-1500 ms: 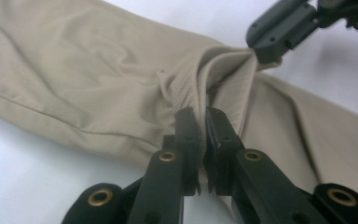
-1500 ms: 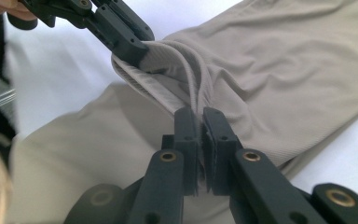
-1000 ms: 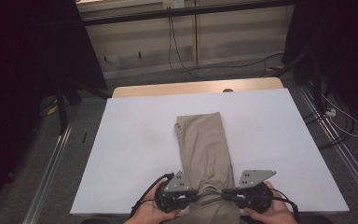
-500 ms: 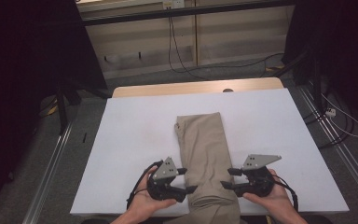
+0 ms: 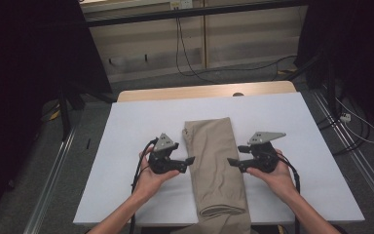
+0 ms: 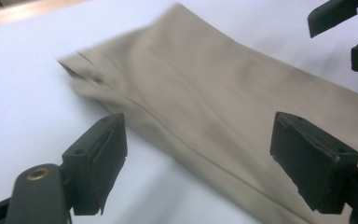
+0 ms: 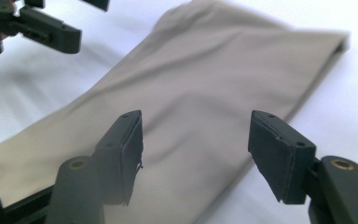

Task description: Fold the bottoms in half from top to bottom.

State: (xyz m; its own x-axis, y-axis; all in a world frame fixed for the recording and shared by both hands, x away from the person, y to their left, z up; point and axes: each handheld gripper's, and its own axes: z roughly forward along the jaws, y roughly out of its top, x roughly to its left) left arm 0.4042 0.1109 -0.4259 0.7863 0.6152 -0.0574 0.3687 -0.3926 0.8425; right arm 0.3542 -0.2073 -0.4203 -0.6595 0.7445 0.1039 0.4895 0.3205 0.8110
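Folded khaki trousers (image 5: 216,165) lie lengthwise down the middle of the white worktop (image 5: 126,126), the near end draping over the front edge. The left gripper (image 5: 191,160) and right gripper (image 5: 231,161) flank them at mid-length, jaws spread wide and grasping nothing (each tip at a long edge of the cloth). The risk, as I judge it: a shallow pinch catching only the top layer, so the fold opens, or the overhanging end dragging everything off the front edge.

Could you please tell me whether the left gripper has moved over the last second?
Yes. The left gripper has moved away from the person, up along the left edge of the folded khaki trousers, from their near end toward the middle; its jaws are open.
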